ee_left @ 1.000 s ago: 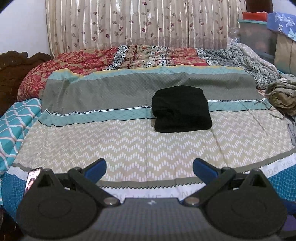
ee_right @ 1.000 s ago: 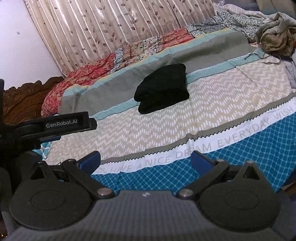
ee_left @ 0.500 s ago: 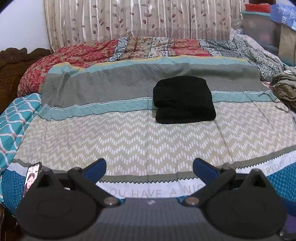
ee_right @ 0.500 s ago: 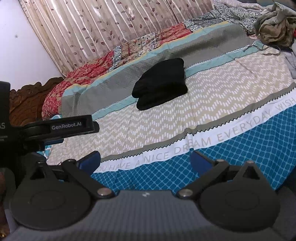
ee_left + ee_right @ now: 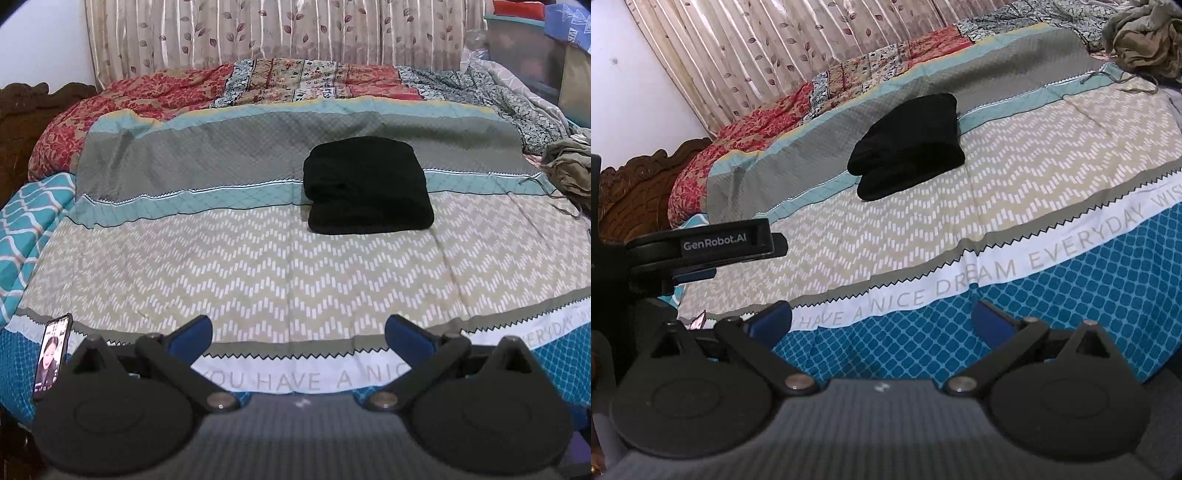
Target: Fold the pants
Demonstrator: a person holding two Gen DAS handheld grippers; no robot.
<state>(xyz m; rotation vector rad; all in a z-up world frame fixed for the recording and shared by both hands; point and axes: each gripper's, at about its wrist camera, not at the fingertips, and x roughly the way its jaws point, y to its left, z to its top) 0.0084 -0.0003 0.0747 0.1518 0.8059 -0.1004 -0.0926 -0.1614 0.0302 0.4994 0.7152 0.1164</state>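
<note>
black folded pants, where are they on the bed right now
The black folded pants lie right of centre in the left wrist view, straddling the teal stripe of the patterned bedspread, well beyond both open grippers, left of the crumpled olive clothes.

Both views are evenly and softly lit, moderately bright, with no hard glare. The curtain (image 5: 258, 33) glows pale, with a faint sheen on its folds, so some light seems to come from behind it. The black pants (image 5: 367, 186) read as a nearly featureless dark mass, with only a thin soft shadow on the bedspread (image 5: 258, 266) just below them. Fisheye distortion bends the bedspread's stripes into arcs, strongest far from the pants, and the corners go black. Nearest the lens, well below the pants, the picture turns soft and blurred; the right wrist view is slightly grainy.
</note>
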